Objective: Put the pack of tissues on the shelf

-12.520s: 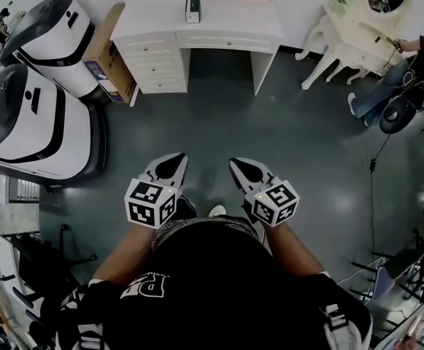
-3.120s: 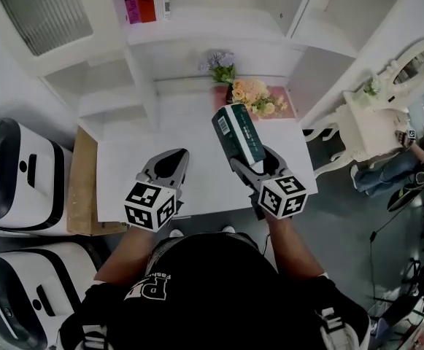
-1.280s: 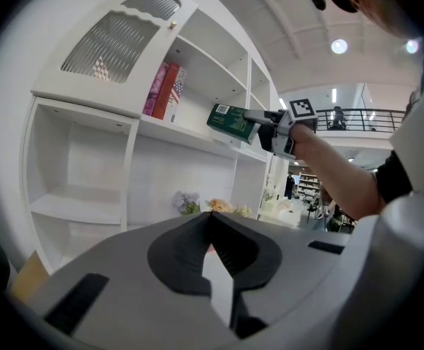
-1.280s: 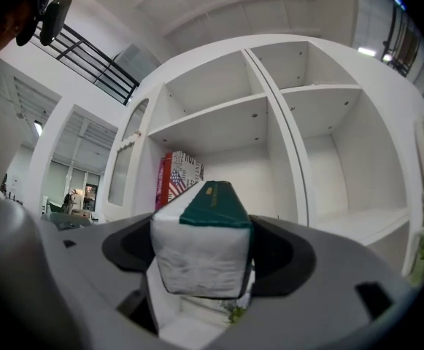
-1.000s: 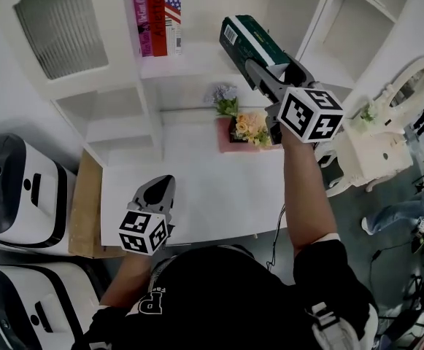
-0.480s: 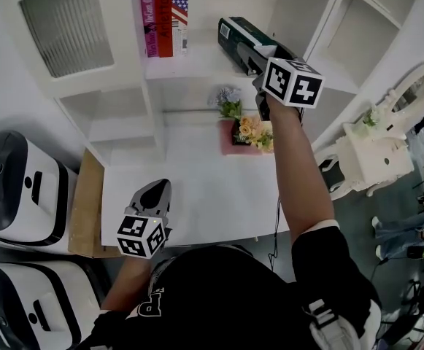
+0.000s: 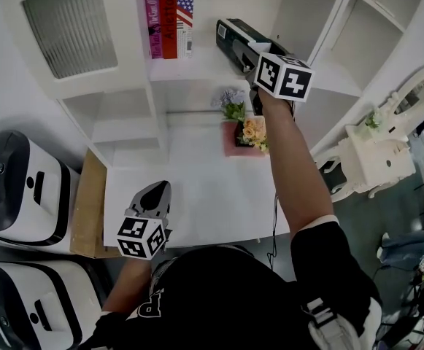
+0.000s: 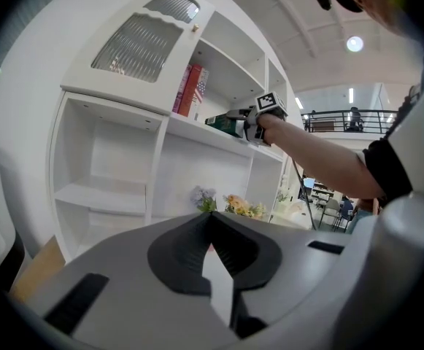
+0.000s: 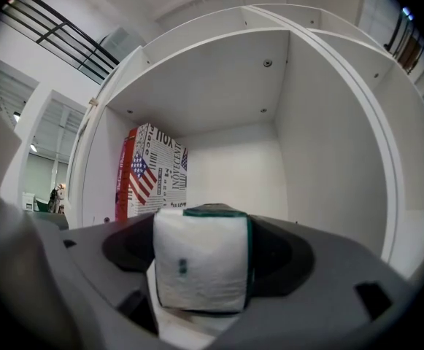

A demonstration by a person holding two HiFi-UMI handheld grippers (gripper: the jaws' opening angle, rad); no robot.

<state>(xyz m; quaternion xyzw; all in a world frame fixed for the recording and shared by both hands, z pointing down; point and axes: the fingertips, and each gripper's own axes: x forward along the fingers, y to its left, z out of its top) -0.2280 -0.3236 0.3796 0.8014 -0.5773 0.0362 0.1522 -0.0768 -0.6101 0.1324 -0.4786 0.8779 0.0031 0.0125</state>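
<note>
Tissue pack farther onto shelf

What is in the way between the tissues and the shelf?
Nothing that shows. The pack of tissues, held in the right gripper, faces an open stretch of shelf; the books stand off at the compartment's left.

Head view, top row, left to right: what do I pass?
slatted door → books → tissue pack → side cubbies
</note>
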